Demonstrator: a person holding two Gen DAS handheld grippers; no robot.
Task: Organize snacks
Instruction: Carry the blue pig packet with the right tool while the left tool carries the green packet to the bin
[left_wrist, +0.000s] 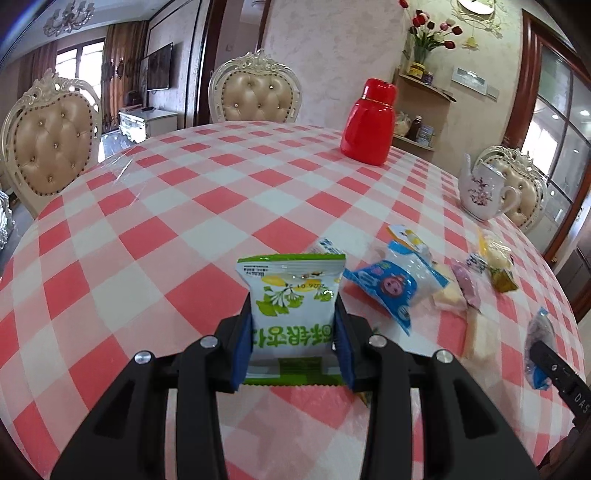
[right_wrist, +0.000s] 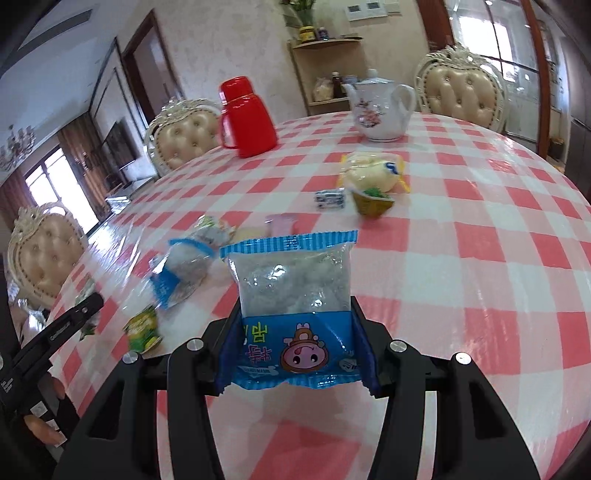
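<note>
The left gripper (left_wrist: 293, 321) has its jaws pinching a green-and-white snack packet (left_wrist: 291, 295) by both side edges, holding it upright above the desk (left_wrist: 177, 229). The right gripper (right_wrist: 295, 325) likewise has its jaws clamped on the sides of a blue-and-clear snack bag (right_wrist: 291, 288), also lifted off the cloth. Just beyond the left jaws, to the right, a second blue bag (left_wrist: 395, 288) lies on the desk with pale and pink wrapped sweets (left_wrist: 465, 288) beside it; farther right a small blue-white packet (right_wrist: 330, 198), a jelly cup (right_wrist: 371, 205) and a yellowish bun bag (right_wrist: 369, 171) sit close together. A green packet (right_wrist: 142, 330) lies near the left edge in the right wrist view. No box or tray for the snacks shows, so sorting looks barely begun: two items in hand, most still scattered. The desk wears a pink-and-white checked cloth under clear plastic; at its far side stand a red flask (left_wrist: 365, 123) and a flowered teapot (left_wrist: 482, 192). Cream tufted chairs (left_wrist: 255, 92) ring it, with a corner shelf (left_wrist: 424, 88) and tulips behind.
</note>
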